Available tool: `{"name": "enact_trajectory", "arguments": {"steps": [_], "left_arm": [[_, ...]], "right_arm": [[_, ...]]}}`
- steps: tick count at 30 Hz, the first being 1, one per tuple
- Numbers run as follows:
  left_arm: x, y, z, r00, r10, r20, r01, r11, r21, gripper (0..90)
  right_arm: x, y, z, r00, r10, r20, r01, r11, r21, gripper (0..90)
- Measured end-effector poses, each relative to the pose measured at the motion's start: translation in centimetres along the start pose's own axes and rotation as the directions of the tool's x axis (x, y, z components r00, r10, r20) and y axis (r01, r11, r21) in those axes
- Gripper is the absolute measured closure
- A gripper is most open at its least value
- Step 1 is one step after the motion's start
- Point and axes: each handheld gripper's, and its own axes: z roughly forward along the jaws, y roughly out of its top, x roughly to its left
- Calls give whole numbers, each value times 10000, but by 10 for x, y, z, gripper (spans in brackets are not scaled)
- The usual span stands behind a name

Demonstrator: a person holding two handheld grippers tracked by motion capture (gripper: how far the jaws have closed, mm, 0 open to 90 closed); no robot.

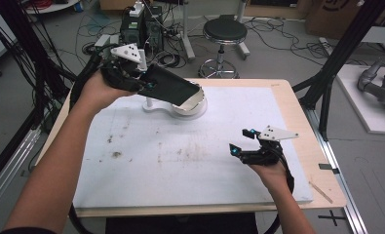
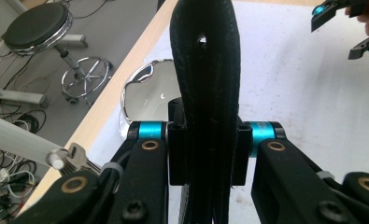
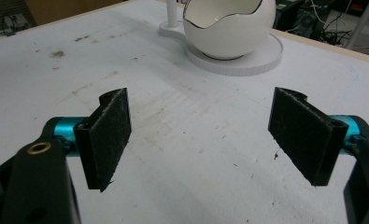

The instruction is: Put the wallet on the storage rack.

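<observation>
Black and flat, the pouch (image 1: 173, 87) sits clamped between the closed jaws of the left gripper (image 1: 148, 83), held in the air with its free end over the white egg-shaped bowl (image 1: 196, 102) at the table's far edge. Keep the clamp firm and tilt the pouch steadily toward the opening. The right gripper (image 1: 242, 141) hovers empty above the table mat (image 1: 180, 161), jaws spread wide; hold it clear.

No lettering, label, brand or number can be read anywhere. A cardboard box (image 1: 334, 14) on the floor in the high view bears a dark print, too cut off to read.
</observation>
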Motion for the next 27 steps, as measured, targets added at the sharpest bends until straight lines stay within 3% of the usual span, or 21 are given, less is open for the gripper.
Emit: {"name": "enact_trajectory", "arguments": {"steps": [12, 21, 27], "left_arm": [[17, 12, 32, 10000, -74, -50, 79, 9954, 955, 751], [31, 17, 71, 9997, -181, -175, 210, 9834, 1804, 750], [41, 18, 96, 9993, -386, 17, 372, 9726, 2296, 750]], "right_arm": [[-1, 0, -1, 10000, 17, 17, -17, 10000, -66, 217], [-3, 0, 2, 10000, 50, -46, -50, 10000, -65, 217], [-3, 0, 5, 9998, 26, -186, -25, 10000, 74, 217]]}}
